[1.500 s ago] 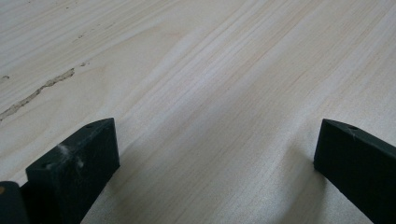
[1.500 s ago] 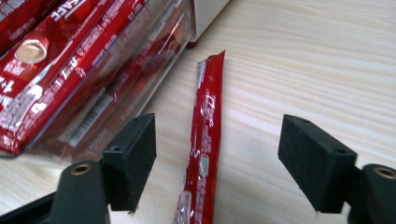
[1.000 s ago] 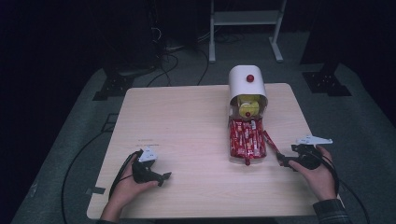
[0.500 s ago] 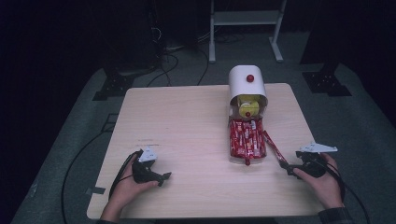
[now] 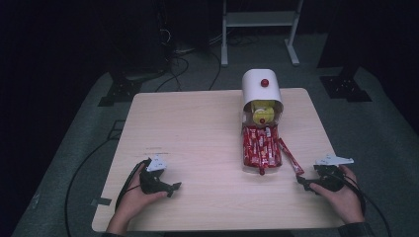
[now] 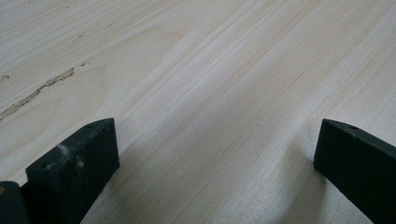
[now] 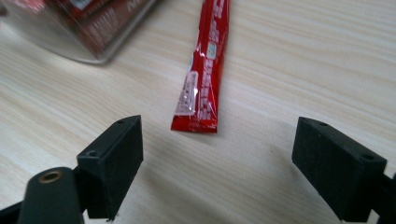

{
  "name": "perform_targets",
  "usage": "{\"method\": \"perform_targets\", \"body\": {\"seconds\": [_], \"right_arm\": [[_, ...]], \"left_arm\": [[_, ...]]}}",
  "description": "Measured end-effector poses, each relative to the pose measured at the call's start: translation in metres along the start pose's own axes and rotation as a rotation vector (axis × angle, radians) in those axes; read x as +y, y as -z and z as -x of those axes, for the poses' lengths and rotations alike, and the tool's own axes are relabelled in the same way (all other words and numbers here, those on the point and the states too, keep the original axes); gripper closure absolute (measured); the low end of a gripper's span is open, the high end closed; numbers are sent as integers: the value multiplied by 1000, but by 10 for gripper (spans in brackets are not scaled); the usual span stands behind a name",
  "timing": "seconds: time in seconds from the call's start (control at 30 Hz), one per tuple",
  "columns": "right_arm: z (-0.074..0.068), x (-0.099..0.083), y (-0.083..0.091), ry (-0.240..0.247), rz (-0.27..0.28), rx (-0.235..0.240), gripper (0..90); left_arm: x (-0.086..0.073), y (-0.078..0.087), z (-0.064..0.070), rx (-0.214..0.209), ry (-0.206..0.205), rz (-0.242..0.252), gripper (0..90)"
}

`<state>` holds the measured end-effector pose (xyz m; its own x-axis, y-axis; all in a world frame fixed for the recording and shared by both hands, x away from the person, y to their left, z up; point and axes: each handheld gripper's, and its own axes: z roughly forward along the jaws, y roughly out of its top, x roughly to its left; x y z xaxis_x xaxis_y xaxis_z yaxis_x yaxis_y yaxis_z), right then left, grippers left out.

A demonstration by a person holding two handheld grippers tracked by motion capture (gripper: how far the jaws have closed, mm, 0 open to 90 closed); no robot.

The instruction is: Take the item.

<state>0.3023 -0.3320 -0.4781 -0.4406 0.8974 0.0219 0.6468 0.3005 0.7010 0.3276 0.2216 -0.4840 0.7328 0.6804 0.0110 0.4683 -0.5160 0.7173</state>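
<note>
The right gripper (image 5: 302, 181) rests on the table (image 5: 197, 128) with its two jaws wide apart and nothing between them. Just in front of it lies one loose red packet (image 7: 204, 70), long and flat, with its near end pointing into the gap between the jaws but not touching them. To the left of this packet is a clear tray (image 5: 261, 148) with a bundle of red packets of the same kind; their number I cannot tell. Beyond the tray stands one white container (image 5: 261, 89) with a red knob on top and something yellow in its open front.

The left gripper (image 5: 173, 186) is well apart, at the other side of the table, also with its jaws spread and empty, above bare pale wood.

The room around is dark, with cables (image 5: 173, 59) on a grey floor (image 5: 74, 148) and a white frame (image 5: 257, 19) behind the table.
</note>
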Motion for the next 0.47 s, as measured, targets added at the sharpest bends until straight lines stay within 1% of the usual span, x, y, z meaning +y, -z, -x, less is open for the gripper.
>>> {"method": "perform_targets", "body": {"seconds": [0.07, 0.17, 0.23, 0.47], "right_arm": [[-1, -1, -2, 5, -24, -11, 149], [-1, -1, -2, 9, -24, -13, 143], [-1, -2, -2, 2, -21, -17, 136], [0, -5, -3, -2, 1, -18, 126]], "left_arm": [[0, 0, 0, 0, 0, 0, 0], [0, 0, 0, 0, -1, -1, 0], [0, 0, 0, 0, -1, 0, 0], [0, 0, 0, 0, -2, 0, 0]]}}
